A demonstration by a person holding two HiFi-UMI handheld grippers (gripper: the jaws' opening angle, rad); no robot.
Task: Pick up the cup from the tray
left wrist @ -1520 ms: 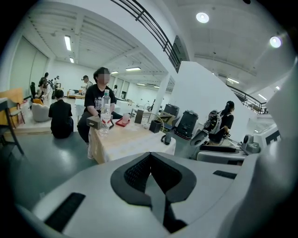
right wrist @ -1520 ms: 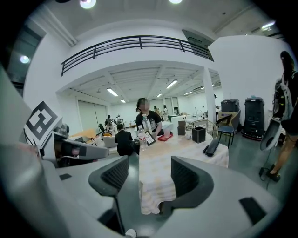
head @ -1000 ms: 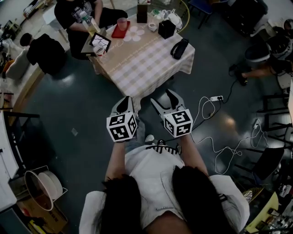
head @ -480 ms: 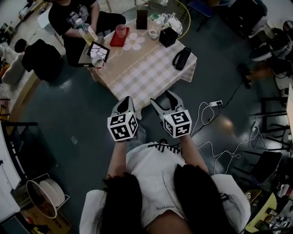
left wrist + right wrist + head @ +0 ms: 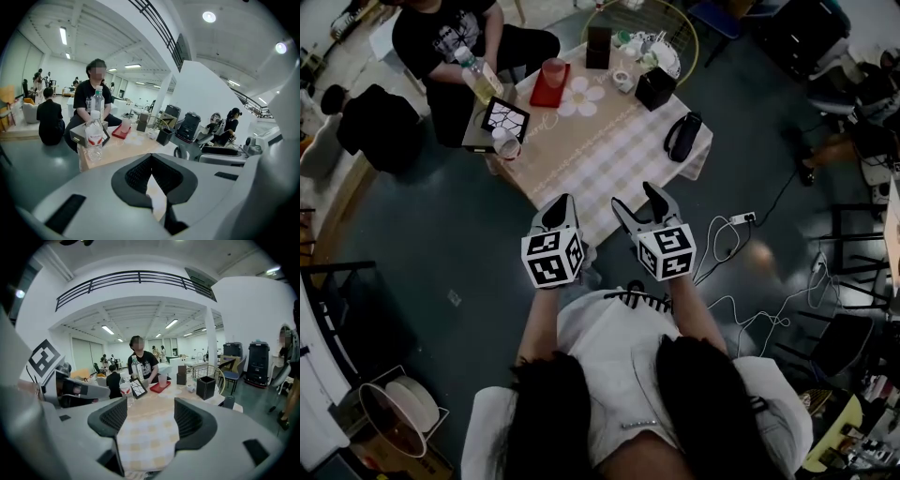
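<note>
A pink cup [image 5: 553,71] stands on a small red tray [image 5: 547,92] at the far side of a checked-cloth table [image 5: 600,159]. Both grippers hover before the table's near edge, well short of the cup. My left gripper [image 5: 557,212] is shut with its tips together and nothing in it. To its right, my right gripper [image 5: 636,199] is open and empty. The left gripper view shows the cup [image 5: 125,125] and tray [image 5: 120,133] beyond the left gripper's [image 5: 150,159] closed pads. In the right gripper view the cup [image 5: 162,380] on the tray [image 5: 160,387] lies far ahead of the right gripper [image 5: 151,417].
A person in black [image 5: 455,37] sits at the table's far left corner, holding a bottle [image 5: 478,77]. Another bottle [image 5: 94,138], a framed picture [image 5: 504,117], a black box [image 5: 655,88], a black bag [image 5: 682,137] and a flower mat [image 5: 585,94] are on the table. Cables [image 5: 750,291] trail on the floor.
The table and cup have drawn nearer, sliding down and right in the head view. Both grippers keep the same pose in front of the body.
</note>
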